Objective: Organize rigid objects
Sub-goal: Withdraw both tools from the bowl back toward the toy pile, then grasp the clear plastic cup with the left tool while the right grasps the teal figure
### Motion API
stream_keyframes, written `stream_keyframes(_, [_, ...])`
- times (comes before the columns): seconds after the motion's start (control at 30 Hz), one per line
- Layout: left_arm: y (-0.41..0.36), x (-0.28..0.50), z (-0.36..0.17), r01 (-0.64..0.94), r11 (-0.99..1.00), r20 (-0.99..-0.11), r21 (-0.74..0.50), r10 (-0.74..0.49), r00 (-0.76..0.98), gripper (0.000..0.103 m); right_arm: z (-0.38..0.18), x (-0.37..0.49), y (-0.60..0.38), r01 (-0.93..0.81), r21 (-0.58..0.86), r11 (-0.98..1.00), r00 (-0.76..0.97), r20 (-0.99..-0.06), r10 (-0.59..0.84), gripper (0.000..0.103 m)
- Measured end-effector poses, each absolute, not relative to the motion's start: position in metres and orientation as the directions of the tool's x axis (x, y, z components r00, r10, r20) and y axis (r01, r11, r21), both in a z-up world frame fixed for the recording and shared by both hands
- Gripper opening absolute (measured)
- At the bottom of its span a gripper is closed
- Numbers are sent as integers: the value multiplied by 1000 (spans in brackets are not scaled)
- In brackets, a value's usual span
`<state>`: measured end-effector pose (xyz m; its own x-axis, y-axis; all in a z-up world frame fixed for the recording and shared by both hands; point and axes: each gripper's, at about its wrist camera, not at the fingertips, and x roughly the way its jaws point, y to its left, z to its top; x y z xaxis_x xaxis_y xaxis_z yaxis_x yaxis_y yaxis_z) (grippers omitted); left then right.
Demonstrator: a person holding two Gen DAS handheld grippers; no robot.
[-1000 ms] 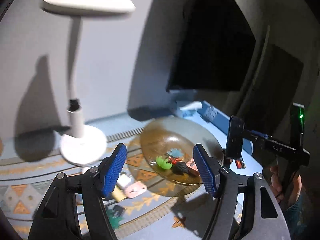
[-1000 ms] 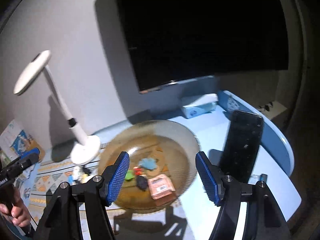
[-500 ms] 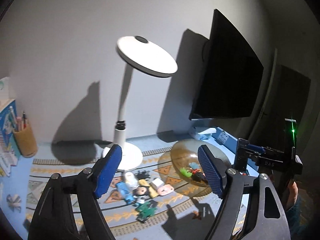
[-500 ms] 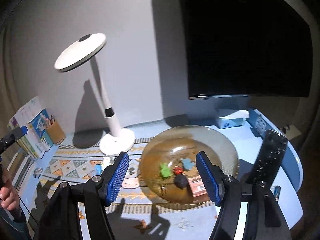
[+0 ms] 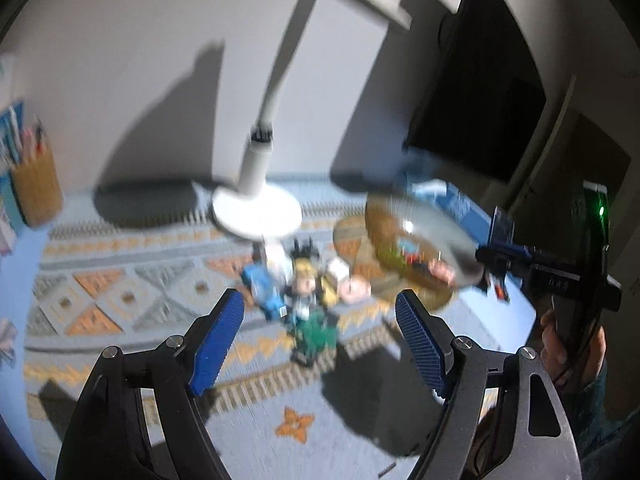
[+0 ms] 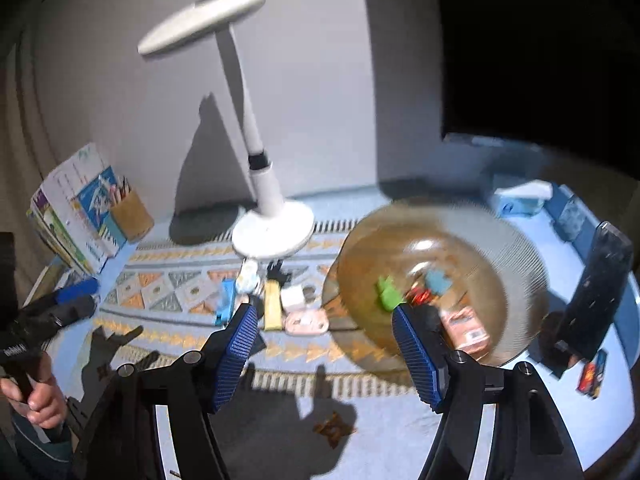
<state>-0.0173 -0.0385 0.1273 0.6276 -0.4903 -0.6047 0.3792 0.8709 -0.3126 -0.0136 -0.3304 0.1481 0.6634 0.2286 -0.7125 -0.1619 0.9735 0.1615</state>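
Observation:
Small toys lie clustered on the patterned mat (image 6: 168, 292): a blue car (image 5: 262, 286), a green figure (image 5: 316, 330), a yellow block (image 6: 272, 310), a white cube (image 6: 294, 296) and a pink piece (image 6: 306, 322). The amber glass bowl (image 6: 520, 248) to their right holds a green toy (image 6: 388, 292), a pink eraser (image 6: 466, 328) and other small bits. My left gripper (image 5: 320, 344) hangs open just in front of the cluster with nothing between its pads. My right gripper (image 6: 326, 356) is open and empty between the cluster and the bowl. The left wrist view is blurred.
A white desk lamp (image 6: 272, 228) stands behind the toys. Books (image 6: 72, 216) and a pencil cup (image 6: 132, 214) are at the far left. A phone on a stand (image 6: 604, 292), a tissue box (image 6: 520, 196) and a dark monitor (image 5: 472, 92) sit on the right.
The left gripper opened a little wider, then dropped closer to the toy cluster. The right gripper pulled back from the bowl and swung left, so the bowl now sits to its right.

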Motion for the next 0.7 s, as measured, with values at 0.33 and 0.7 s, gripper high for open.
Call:
stream_keyframes(0.33, [-53, 16, 66, 350, 890, -713, -292, -446, 541, 77, 91, 6, -312, -181, 203, 962, 537, -799, 269, 69])
stream_keyframes(0.7, [-55, 87, 43, 354, 904, -736, -240, -407, 541, 77, 41, 12, -236, -344, 276, 897, 388, -829, 404, 69])
